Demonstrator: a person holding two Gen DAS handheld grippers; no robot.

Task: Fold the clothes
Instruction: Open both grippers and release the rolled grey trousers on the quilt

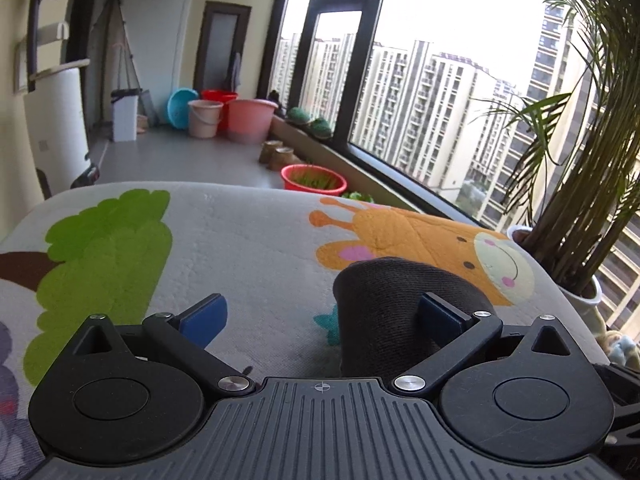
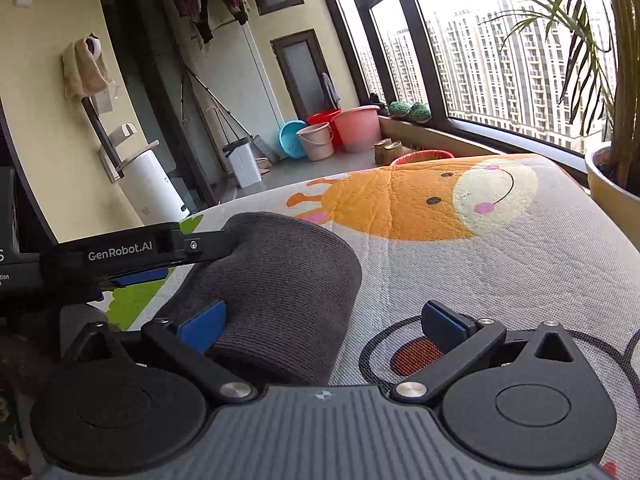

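Dark knit garment [image 2: 276,300] lies folded into a thick rounded bundle on the cartoon-print mat [image 2: 500,264], just below the orange giraffe print [image 2: 400,208] and toward the mat's left half in the right wrist view.

Risk, as I judge it: the top layer looks plump and springy (no crease pressed in), so the bundle could relax and roll open if either gripper drags on it. The likeliest cause is a pad catching the loose weave.

Right gripper [image 2: 322,322]: jaws spread to their full width, nothing pinched. Its left blue pad [image 2: 202,326] sits against or just in front of the garment's near edge; I cannot tell whether it touches. The right pad is clear over bare mat, near a black cord [image 2: 404,328] that could also snag.

Left gripper [image 1: 322,314]: jaws wide, holding nothing. In its own view the garment [image 1: 392,312] sits at the right side of the gap, with the right pad [image 1: 440,314] overlapping the cloth; contact uncertain. From the right wrist view its finger lies along the bundle's upper left edge.
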